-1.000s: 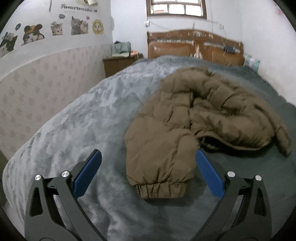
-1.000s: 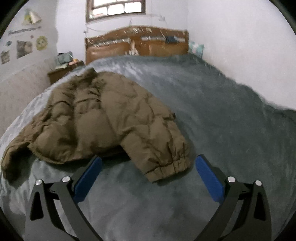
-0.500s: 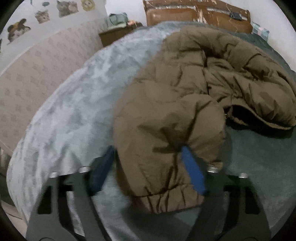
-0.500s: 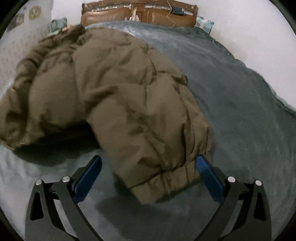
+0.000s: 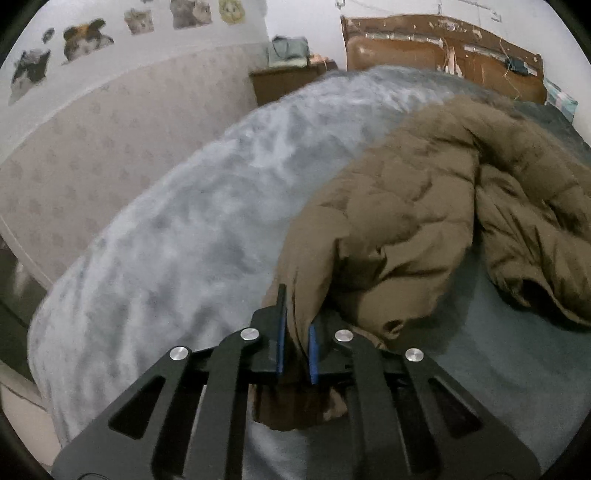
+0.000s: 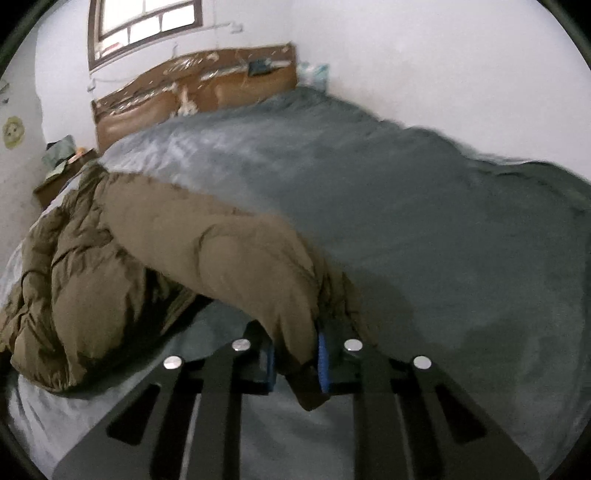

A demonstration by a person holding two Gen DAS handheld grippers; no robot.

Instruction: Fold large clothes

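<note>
A brown puffer jacket (image 5: 424, 206) lies crumpled on the grey bed blanket (image 5: 192, 221). In the left wrist view my left gripper (image 5: 295, 343) is shut on the end of one jacket sleeve, and the cuff hangs out below the blue pads (image 5: 313, 347). In the right wrist view the same jacket (image 6: 110, 258) stretches to the left, and my right gripper (image 6: 295, 354) is shut on its other sleeve (image 6: 258, 266) near the cuff. Both sleeve ends are bunched between the jaws.
The bed blanket (image 6: 424, 221) spreads wide to the right of the jacket. A worn brown headboard (image 6: 192, 92) stands at the far end below a window (image 6: 147, 18). A wooden nightstand (image 5: 288, 81) with clutter sits by the patterned left wall (image 5: 74, 155).
Both grippers moved forward over the sleeve cuffs and went from wide open to shut on them. The sleeves have bunched up and lifted slightly off the blanket.
</note>
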